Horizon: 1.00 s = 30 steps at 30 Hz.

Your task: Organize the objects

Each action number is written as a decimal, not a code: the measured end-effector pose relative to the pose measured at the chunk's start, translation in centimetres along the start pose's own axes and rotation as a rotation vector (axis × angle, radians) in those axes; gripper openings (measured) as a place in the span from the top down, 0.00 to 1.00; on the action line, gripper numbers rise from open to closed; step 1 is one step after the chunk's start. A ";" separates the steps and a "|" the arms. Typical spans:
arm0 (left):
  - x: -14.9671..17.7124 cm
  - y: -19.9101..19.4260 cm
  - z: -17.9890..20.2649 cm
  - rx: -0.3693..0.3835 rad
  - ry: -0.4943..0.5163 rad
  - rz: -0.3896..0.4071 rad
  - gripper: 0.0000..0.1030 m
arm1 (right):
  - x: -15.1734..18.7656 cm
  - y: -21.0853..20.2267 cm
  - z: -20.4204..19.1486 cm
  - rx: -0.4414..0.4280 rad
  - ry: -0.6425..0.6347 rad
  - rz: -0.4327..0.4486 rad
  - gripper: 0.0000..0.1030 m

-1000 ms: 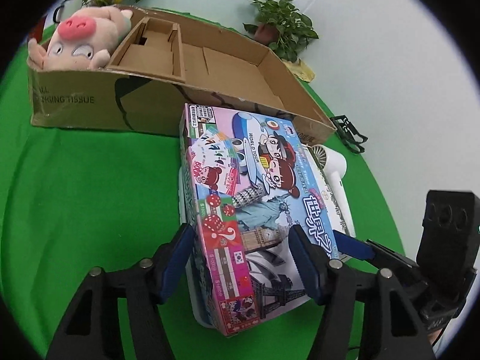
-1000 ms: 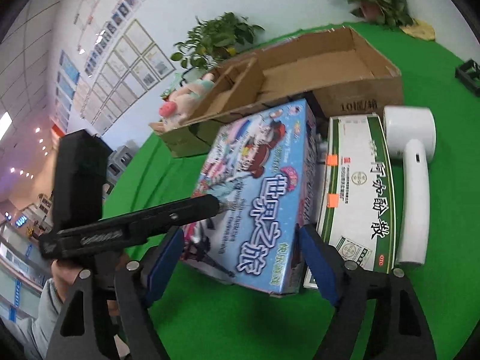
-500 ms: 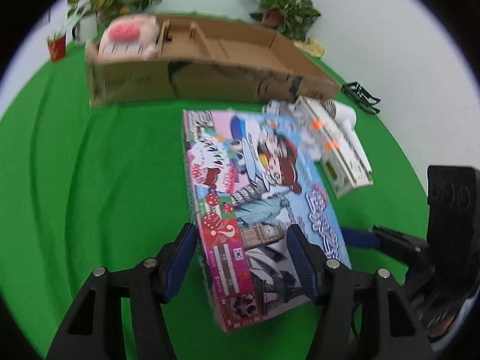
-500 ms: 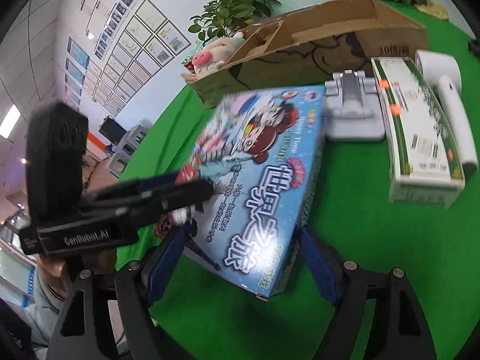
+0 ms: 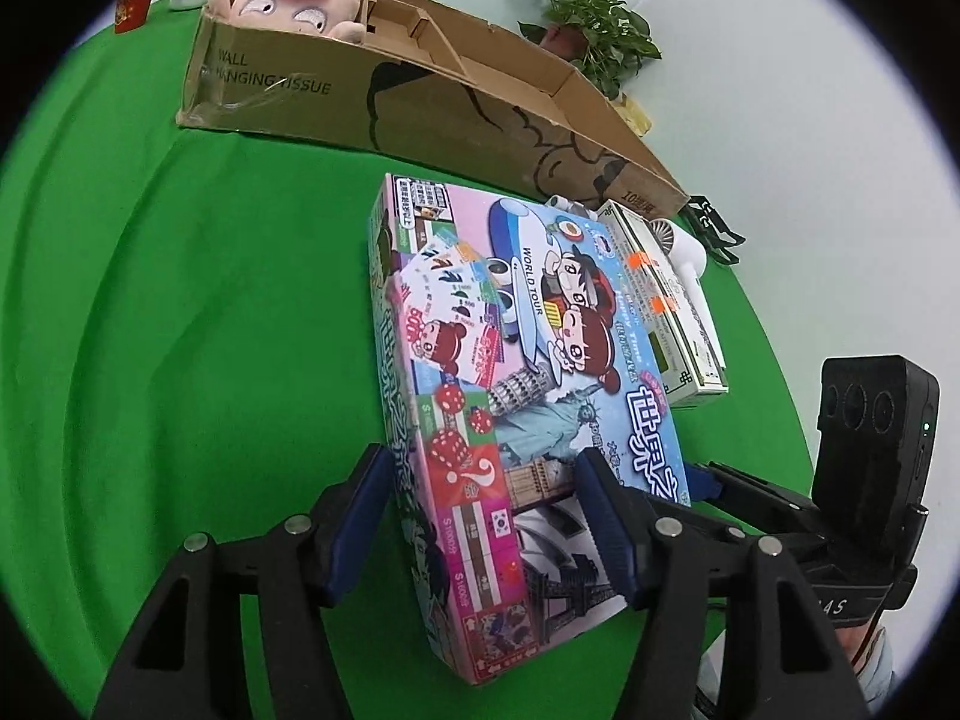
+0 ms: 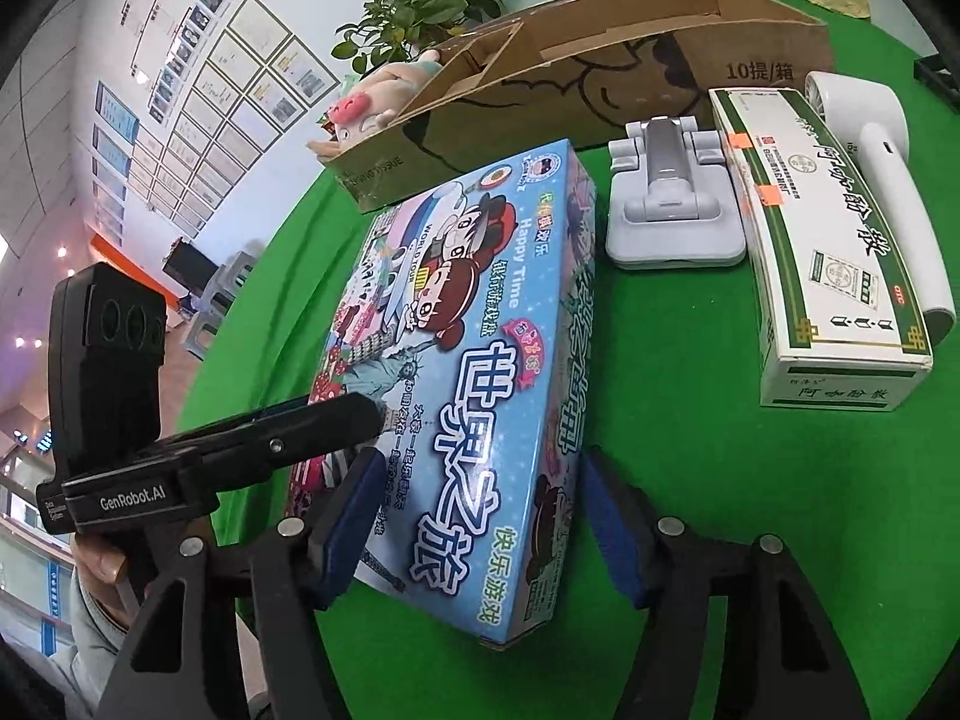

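Note:
A colourful board game box (image 5: 516, 396) is held above the green table, tilted; it also shows in the right wrist view (image 6: 468, 372). My left gripper (image 5: 486, 528) is shut on its near left corner. My right gripper (image 6: 474, 522) is shut on its near right corner. Beyond it lies a long open cardboard box (image 5: 420, 102), which also shows in the right wrist view (image 6: 600, 84), with a pink plush pig (image 5: 288, 0) at its left end.
On the green table (image 5: 180, 330) to the right lie a white phone stand (image 6: 672, 204), a green-and-white medicine box (image 6: 828, 252) and a white hair dryer (image 6: 882, 174). Potted plants (image 5: 594, 36) stand behind the cardboard box. A black clip (image 5: 714, 228) lies far right.
The game box has been lifted off the phone stand and medicine box and pulled back toward me, both grippers still on it. The phone stand now lies uncovered.

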State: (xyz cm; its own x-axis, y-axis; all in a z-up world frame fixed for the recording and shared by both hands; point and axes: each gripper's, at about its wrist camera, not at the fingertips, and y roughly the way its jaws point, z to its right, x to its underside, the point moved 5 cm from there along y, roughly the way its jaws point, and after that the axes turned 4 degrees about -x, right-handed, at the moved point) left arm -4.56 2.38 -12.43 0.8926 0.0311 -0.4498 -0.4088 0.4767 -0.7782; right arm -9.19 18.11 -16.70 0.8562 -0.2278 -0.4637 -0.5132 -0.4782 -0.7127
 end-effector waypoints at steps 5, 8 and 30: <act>0.4 -0.3 -0.2 0.002 -0.016 0.004 0.42 | 0.4 -0.6 -0.4 0.023 -0.009 0.022 0.41; 0.6 -1.4 0.1 -0.009 -0.002 0.025 0.46 | 1.0 -2.1 -0.1 0.022 -0.006 0.058 0.46; -6.3 -7.8 6.8 -0.080 0.144 0.330 0.54 | -3.8 -13.7 -2.9 0.047 -0.122 0.376 0.49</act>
State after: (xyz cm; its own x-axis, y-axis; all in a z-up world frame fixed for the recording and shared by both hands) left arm -5.72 4.44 -0.56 0.6766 0.0450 -0.7349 -0.6888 0.3915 -0.6102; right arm -5.28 23.02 -3.65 0.5961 -0.2754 -0.7542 -0.7942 -0.3403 -0.5035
